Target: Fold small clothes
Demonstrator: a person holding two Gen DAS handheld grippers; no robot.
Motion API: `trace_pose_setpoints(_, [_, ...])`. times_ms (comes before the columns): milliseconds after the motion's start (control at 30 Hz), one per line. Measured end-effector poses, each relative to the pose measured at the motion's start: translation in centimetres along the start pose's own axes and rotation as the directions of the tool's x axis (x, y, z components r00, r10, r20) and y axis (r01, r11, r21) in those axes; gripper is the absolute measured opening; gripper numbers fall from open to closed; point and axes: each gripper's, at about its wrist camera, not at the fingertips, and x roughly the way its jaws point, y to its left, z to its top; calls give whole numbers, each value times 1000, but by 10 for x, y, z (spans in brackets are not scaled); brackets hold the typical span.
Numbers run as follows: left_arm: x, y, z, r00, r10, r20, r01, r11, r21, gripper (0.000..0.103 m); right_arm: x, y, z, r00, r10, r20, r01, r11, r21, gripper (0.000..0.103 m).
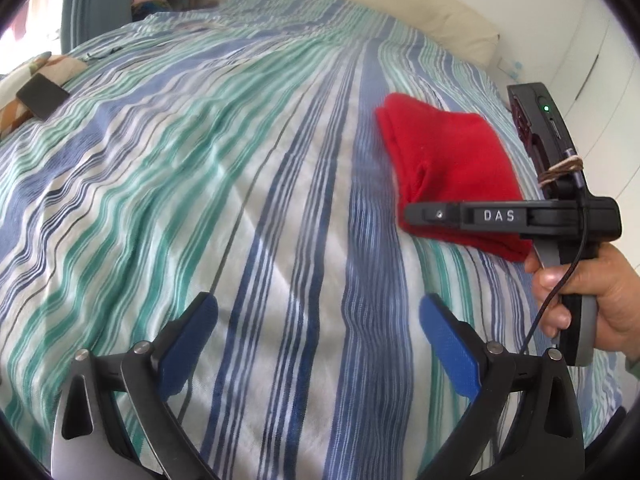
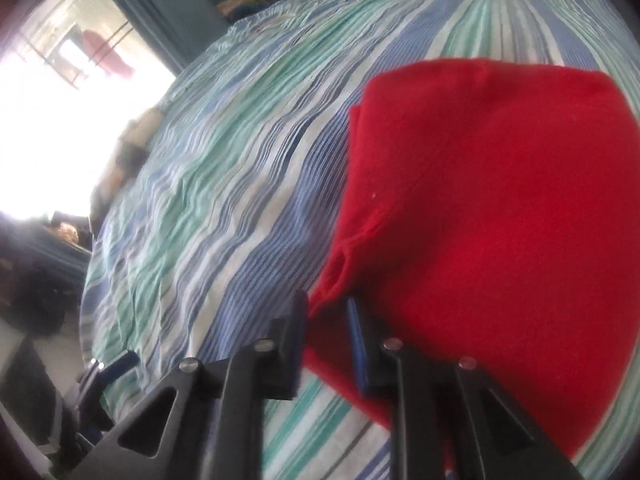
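The left gripper's (image 1: 318,320) jaws stand wide apart over the striped bedsheet (image 1: 224,184), with nothing between them. The right gripper's (image 2: 328,320) jaws are narrowly apart, a corner of the folded red garment (image 2: 500,200) between them; whether they pinch it cannot be told. The garment lies on the bed, right of the left gripper.

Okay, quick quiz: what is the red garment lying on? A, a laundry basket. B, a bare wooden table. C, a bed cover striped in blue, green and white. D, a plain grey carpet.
C: the red garment lies folded on the striped bed cover, whose blue, green and white bands run under and around it in both wrist views.
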Motion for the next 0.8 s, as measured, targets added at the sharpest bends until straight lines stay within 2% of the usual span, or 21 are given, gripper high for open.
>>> trace_pose_setpoints(67, [1, -1, 0, 1000, 0, -5, 0, 1000, 3, 101, 2, 22, -16, 999, -43, -2, 43, 992, -122, 22])
trace_pose_setpoints(100, [1, -2, 0, 1000, -2, -5, 2, 1000, 6, 101, -4, 25, -19, 999, -53, 9, 54, 988, -148, 22])
trace_pose_setpoints(167, [0, -3, 0, 1000, -6, -4, 6, 1000, 10, 101, -29, 18, -22, 999, -34, 42, 39, 990, -136, 22])
trace_pose_setpoints(233, [0, -5, 0, 1000, -9, -3, 9, 1000, 15, 101, -67, 6, -29, 993, -9, 121, 24, 992, -123, 23])
trace_pose_setpoints(300, [0, -6, 0, 1000, -10, -5, 10, 1000, 20, 101, -101, -16, -37, 981, -33, 192, 47, 997, -66, 23])
trace_pose_setpoints(367, [2, -9, 0, 1000, -8, -8, 8, 1000, 26, 101, -121, -40, -49, 971, -77, 227, 75, 997, 18, 23])
trace_pose_setpoints(433, [4, -12, -1, 1000, -1, -13, 1, 999, 37, 101, -123, -69, -63, 976, -85, 203, 65, 993, 103, 23])
trace_pose_setpoints(500, [7, -15, -4, 1000, 10, -21, -9, 999, 50, 101, -101, -89, -83, 990, -71, 122, 48, 982, 182, 23])
trace_pose_setpoints(567, [9, -16, -8, 999, 23, -31, -21, 998, 60, 101, -80, -93, -102, 995, -75, 62, 62, 978, 198, 22])
trace_pose_setpoints(600, [10, -16, -10, 999, 29, -36, -27, 998, 63, 101, -76, -86, -109, 995, -86, 57, 75, 981, 179, 23])
trace_pose_setpoints(700, [10, -16, -12, 998, 37, -42, -34, 997, 67, 101, -89, -64, -127, 987, -105, 119, 85, 984, 156, 24])
trace_pose_setpoints(733, [11, -16, -12, 998, 39, -43, -36, 997, 68, 101, -96, -58, -135, 983, -127, 135, 105, 982, 157, 29])
trace_pose_setpoints(767, [12, -16, -12, 998, 43, -44, -39, 997, 69, 101, -103, -53, -143, 976, -157, 153, 134, 979, 152, 42])
trace_pose_setpoints(800, [13, -18, -12, 998, 49, -47, -46, 996, 71, 101, -110, -48, -153, 967, -189, 172, 164, 975, 147, 48])
